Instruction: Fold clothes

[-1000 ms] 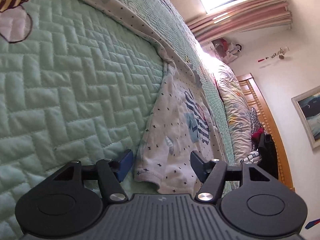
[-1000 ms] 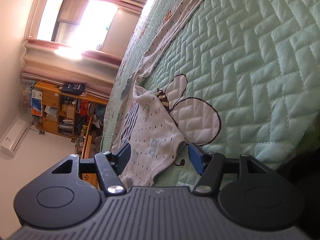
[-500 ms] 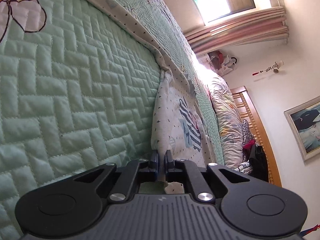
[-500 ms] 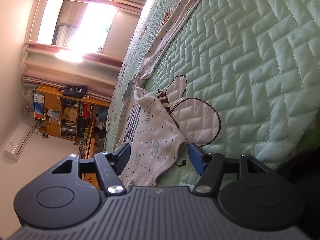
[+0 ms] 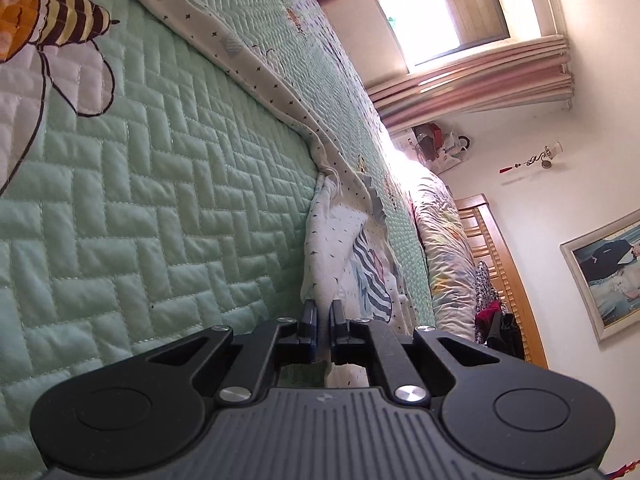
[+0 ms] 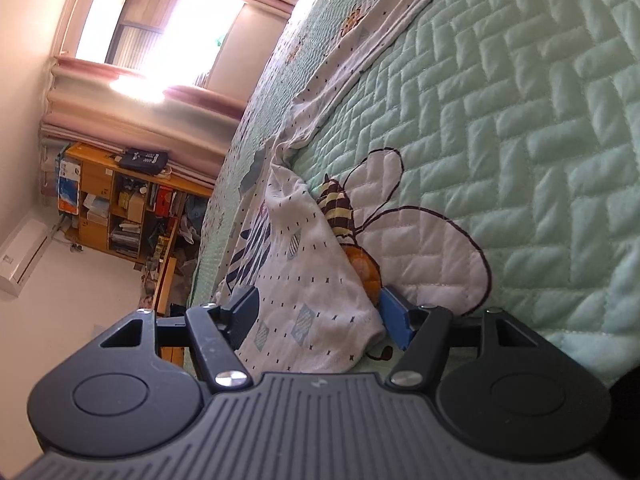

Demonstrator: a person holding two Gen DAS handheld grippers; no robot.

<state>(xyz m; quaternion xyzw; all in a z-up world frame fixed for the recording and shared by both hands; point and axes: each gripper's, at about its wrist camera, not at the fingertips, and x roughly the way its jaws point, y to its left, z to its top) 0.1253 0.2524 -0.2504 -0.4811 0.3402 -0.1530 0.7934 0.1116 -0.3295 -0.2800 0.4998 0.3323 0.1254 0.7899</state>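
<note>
Because only the left hand-held gripper (image 5: 320, 316) is clamped on the garment's (image 5: 340, 248) edge, lifting now could drag it askew across the bed (image 5: 160, 200); the right hand-held gripper (image 6: 316, 312) stands apart, 1 hem corner between its pads, ungripped.

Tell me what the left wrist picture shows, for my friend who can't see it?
The left hand-held gripper is shut on the edge of a white patterned garment lying on a green quilted bedspread. A bee picture decorates the quilt.
</note>
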